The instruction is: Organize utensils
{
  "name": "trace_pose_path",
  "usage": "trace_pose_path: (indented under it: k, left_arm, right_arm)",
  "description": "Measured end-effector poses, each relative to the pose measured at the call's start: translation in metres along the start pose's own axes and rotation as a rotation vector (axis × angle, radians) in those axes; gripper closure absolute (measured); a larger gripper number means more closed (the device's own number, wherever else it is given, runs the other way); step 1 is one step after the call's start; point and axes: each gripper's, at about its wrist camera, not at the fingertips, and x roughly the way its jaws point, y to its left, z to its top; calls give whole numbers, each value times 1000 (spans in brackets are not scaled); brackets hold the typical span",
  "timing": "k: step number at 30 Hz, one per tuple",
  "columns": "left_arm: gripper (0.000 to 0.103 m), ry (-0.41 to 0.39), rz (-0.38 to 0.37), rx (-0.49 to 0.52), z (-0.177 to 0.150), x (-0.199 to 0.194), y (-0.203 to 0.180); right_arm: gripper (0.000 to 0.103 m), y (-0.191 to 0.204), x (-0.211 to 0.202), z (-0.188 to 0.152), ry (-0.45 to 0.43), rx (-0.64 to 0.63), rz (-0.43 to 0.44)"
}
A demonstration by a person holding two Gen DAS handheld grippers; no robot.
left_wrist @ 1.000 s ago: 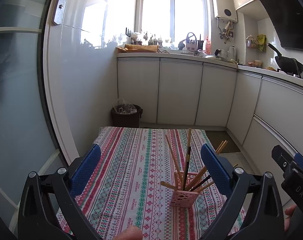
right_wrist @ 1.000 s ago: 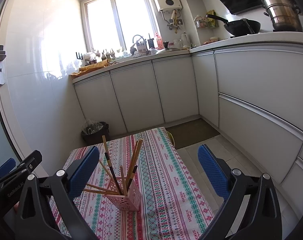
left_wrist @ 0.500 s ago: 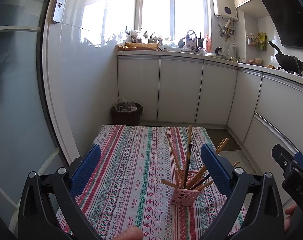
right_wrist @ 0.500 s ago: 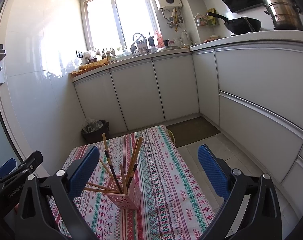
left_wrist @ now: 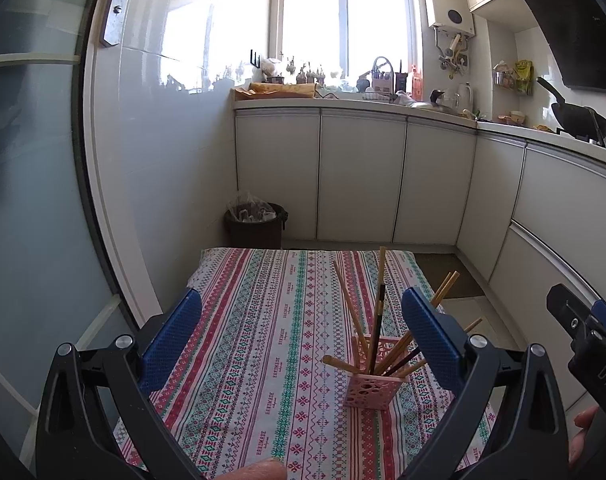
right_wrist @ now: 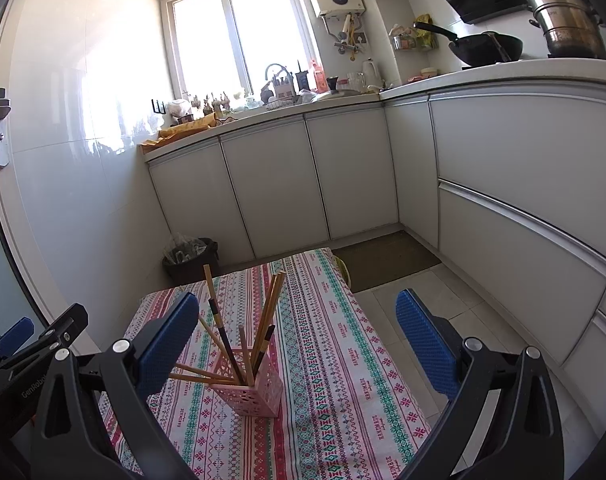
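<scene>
Chopsticks splay loosely from the pink perforated holder at lower right of the striped tablecloth (it looks light), so either wide-open, empty gripper, left gripper or right gripper, could tip it by snagging a leaning stick.

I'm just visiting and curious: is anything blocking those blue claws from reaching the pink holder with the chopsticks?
Nothing visible does. The pink holder stands alone on the striped tablecloth, chopsticks fanning upward. Both the left gripper and right gripper are open, with only bare cloth in front.
</scene>
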Motion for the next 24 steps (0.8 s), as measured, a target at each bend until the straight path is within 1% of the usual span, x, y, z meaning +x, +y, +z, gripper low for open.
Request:
trace_pose_path:
  k: [9,18,20,24]
  left_arm:
    - [7,-6,-5,-8,0,-2,2]
    - [7,10,-19,-7,0,1,2]
    - [7,11,-28,-14,0,2,4]
    - [7,12,-17,-34,0,4,8]
  right_arm:
    - [7,0,0,1,6,-2,2]
    - [7,1,0,1,9,-3,2]
    - [7,1,0,1,9,-2,2]
    - [7,0,1,0,13,0,3]
